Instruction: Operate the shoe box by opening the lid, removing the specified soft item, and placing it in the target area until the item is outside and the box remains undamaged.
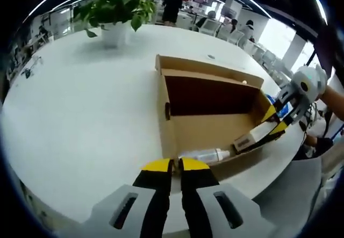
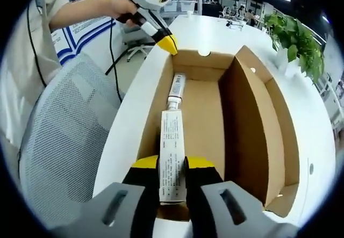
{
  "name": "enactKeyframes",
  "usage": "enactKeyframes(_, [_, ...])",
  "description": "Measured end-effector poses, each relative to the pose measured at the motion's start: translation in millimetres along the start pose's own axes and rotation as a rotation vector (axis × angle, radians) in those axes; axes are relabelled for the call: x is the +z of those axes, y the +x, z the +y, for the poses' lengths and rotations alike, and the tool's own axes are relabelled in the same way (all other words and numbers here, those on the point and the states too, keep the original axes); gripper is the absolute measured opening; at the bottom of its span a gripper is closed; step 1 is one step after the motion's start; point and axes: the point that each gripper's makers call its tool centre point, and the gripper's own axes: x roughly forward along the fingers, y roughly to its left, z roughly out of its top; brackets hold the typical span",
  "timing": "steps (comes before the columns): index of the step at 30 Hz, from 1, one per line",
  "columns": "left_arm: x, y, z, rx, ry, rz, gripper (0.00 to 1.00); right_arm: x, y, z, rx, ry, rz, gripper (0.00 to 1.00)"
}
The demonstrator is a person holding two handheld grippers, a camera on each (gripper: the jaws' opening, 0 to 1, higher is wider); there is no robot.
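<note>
In the right gripper view, the right tongs (image 2: pixel 172 165) rise from the bottom centre with their yellow-tipped jaws closed on the near end of a long white tube (image 2: pixel 173 152). The tube's long axis runs straight up the frame, away from the camera, along the floor of the open shoe box (image 2: pixel 252 120). Past its far end lies a small clear bottle (image 2: pixel 176 90), pointing the same way toward the box's far wall. At the upper left, the left tongs (image 2: pixel 167 43) hover at the far rim of the box, held by a person's hand (image 2: pixel 122 6). A mesh chair (image 2: pixel 64 141) fills the left side, and a potted plant (image 2: pixel 298 42) stands at the upper right on the white bench (image 2: pixel 317 141).

In the left gripper view, the left tongs (image 1: pixel 175 165) sit at the bottom centre, jaws nearly together and holding nothing, just before the box's near wall. The bottle and tube lie across the box floor toward the right, where the right tongs grip the tube.
</note>
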Motion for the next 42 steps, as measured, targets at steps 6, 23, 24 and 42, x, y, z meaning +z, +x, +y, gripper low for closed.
enactKeyframes(6, [0.0,0,-0.1,0.0,-0.001,0.002,0.03,4.5,-11,-4,-0.021,0.001,-0.009,0.14])
enactKeyframes(23, [0.6,1,0.1,0.004,0.004,0.011,0.03,28.2,-57,-19,-0.085,-0.04,-0.061,0.14])
enactKeyframes(24, [0.6,1,0.1,0.004,0.005,0.012,0.03,28.9,-60,-20,-0.089,-0.043,-0.063,0.14])
enactKeyframes(42, [1.1,2,0.1,0.011,0.017,0.029,0.03,17.4,-110,-39,-0.139,-0.048,-0.071,0.14])
